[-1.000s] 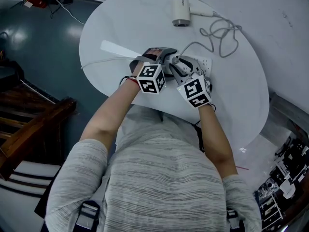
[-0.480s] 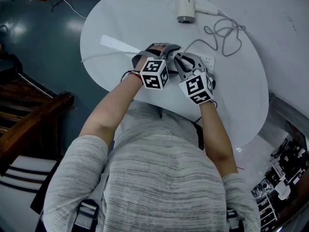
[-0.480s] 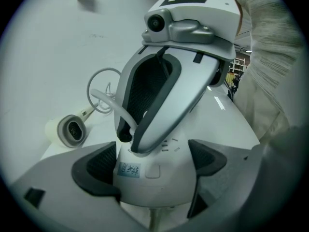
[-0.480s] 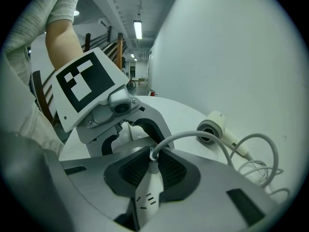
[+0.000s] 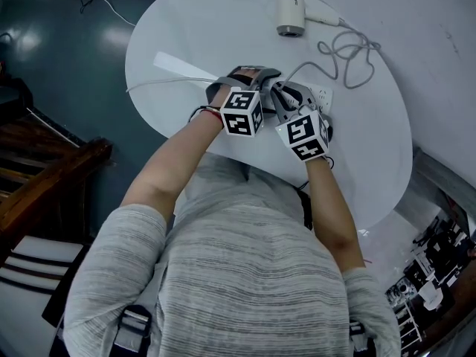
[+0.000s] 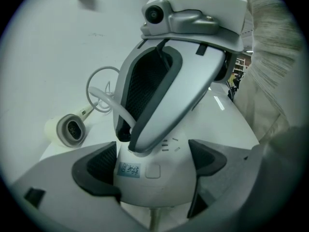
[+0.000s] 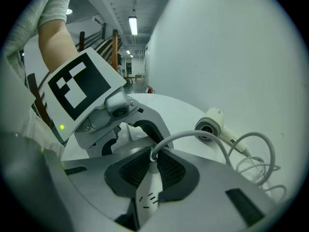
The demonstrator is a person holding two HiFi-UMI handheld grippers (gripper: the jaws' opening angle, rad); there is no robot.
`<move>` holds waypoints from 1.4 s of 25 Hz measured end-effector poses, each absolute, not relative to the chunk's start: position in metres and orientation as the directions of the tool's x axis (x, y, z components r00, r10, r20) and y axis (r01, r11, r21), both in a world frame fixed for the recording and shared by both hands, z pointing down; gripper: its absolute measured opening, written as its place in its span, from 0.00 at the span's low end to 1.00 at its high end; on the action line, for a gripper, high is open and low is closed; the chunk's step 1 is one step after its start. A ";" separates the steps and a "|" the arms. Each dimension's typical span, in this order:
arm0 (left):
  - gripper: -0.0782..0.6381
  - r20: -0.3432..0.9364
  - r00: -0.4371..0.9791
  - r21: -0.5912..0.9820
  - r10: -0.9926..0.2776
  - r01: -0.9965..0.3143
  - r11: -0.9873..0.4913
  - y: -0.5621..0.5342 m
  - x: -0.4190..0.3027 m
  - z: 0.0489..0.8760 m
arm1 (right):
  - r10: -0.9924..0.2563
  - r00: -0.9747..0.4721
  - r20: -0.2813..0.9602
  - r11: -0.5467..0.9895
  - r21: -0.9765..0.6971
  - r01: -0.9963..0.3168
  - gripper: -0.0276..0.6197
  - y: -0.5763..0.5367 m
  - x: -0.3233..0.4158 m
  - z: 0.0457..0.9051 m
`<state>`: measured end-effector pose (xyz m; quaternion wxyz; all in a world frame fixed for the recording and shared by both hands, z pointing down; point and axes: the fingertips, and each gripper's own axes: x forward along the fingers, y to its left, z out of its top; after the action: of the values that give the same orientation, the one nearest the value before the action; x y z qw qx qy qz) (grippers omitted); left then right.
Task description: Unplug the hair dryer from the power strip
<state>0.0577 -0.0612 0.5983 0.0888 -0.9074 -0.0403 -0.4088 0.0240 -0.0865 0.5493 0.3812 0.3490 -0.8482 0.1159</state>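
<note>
A white power strip lies on the round white table. My left gripper is shut on the strip's near end, a dark pad on each side. My right gripper reaches in from the right, and its jaws are closing on the white plug, which sits between the ribbed pads. The grey cord leaves the plug and loops to the hair dryer, which lies at the table's far side.
A flat white strip and a thin white cable lie left of the grippers. A pale wall runs along the table's far right side. Dark floor and wooden stairs are to the left.
The right gripper's jaws have narrowed around the plug. Both hands stay where they were at the power strip.
</note>
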 end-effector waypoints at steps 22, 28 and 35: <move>0.75 0.770 0.638 -0.112 -0.001 0.133 -0.985 -0.061 0.058 0.600 | -0.491 -0.421 0.762 0.682 0.036 -0.731 0.13 -0.088 0.025 0.546; 0.75 0.769 0.639 -0.114 0.001 0.140 -0.984 -0.060 0.059 0.595 | -0.490 -0.408 0.770 0.676 0.040 -0.736 0.13 -0.087 0.026 0.545; 0.75 0.772 0.636 -0.110 0.001 0.135 -0.985 -0.061 0.058 0.601 | -0.500 -0.395 0.771 0.668 0.052 -0.743 0.13 -0.087 0.025 0.544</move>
<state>0.0577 -0.0608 0.6005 0.0790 -0.9010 -0.0380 -0.4248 0.0253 -0.0866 0.5441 0.3993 0.3782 -0.8212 0.1523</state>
